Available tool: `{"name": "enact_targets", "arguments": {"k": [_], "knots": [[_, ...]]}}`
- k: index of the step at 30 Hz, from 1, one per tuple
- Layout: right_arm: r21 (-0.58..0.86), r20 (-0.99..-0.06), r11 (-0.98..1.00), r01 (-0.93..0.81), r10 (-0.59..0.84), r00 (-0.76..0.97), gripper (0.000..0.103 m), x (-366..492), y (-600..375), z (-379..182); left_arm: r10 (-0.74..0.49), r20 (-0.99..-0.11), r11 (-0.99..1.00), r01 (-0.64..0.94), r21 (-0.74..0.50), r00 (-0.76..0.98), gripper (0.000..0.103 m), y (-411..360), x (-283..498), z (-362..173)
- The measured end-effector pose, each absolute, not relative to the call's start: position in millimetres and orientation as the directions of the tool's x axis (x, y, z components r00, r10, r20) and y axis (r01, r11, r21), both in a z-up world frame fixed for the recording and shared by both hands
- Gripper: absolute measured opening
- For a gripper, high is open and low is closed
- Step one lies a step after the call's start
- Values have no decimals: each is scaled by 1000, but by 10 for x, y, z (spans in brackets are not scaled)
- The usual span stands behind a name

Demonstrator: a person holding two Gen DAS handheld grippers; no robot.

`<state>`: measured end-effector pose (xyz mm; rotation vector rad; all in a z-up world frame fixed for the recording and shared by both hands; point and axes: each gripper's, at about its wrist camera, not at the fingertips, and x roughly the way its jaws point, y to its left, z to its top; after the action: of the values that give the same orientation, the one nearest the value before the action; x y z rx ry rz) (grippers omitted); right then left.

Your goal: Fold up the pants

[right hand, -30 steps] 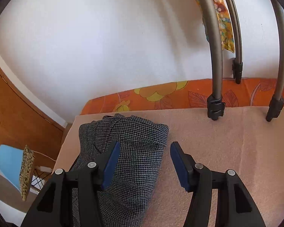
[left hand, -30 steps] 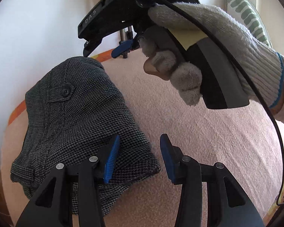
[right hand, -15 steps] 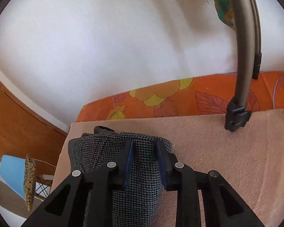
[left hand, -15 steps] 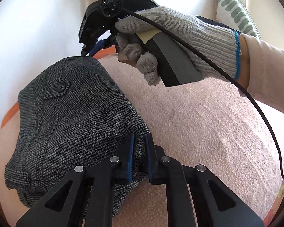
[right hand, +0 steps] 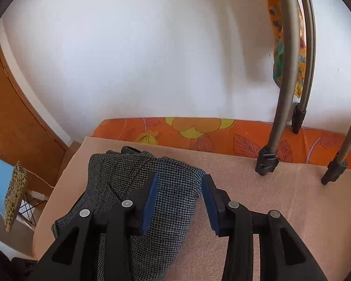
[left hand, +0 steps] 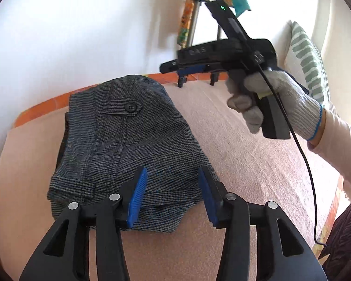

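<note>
Pink blanket (left hand: 257, 164) over orange floral sheet (right hand: 222, 135). Folded grey pants (left hand: 133, 140) on blanket. Left gripper (left hand: 173, 194), right gripper (right hand: 179, 199): fingers apart, straddling pants edge.

Black left gripper (left hand: 173, 196), blue pads, silver screws; right gripper (left hand: 187, 68) likewise, cabled, in grey knit glove (left hand: 276, 98), blue-trimmed cuff, cream sleeve.

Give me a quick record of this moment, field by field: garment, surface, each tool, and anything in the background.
garment: grey houndstooth pants, folded into a compact bundle
surface: pink blanket over an orange floral sheet
left tool: open, fingers astride the bundle's near edge
right tool: open, at the bundle's far corner
background: metal tripod legs, striped pillow
</note>
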<state>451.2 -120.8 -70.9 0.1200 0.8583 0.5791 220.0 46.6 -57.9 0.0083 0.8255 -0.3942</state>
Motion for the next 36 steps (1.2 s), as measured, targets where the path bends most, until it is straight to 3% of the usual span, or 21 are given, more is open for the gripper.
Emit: {"name": "enact_targets", "arguments": {"k": [4, 6, 8, 14, 29, 36], "knots": [[296, -643, 837, -460, 531, 552, 70, 4312, -1303, -643, -315, -710, 949, 207, -236, 630, 67, 911, 2351, -498], [302, -623, 834, -462, 539, 567, 94, 4258, -1348, -606, -330, -721, 940, 147, -307, 609, 70, 1106, 2476, -522], [351, -639, 816, -459, 567, 520, 99, 4274, -1394, -610, -329, -732, 934, 90, -347, 596, 70, 1168, 2623, -554], [397, -708, 802, -447, 577, 407, 96, 4302, -1301, -799, -374, -741, 881, -36, -472, 558, 71, 1470, 2984, -765], [485, -742, 794, -366, 596, 308, 89, 4538, -1054, -1256, -361, -808, 890, -86, -448, 465, 71, 1494, 3566, -1240], [506, -731, 778, -371, 616, 293, 85, 4523, -973, -1339, -402, -779, 874, -53, -483, 482, 71, 1491, 3564, -1312]]}}
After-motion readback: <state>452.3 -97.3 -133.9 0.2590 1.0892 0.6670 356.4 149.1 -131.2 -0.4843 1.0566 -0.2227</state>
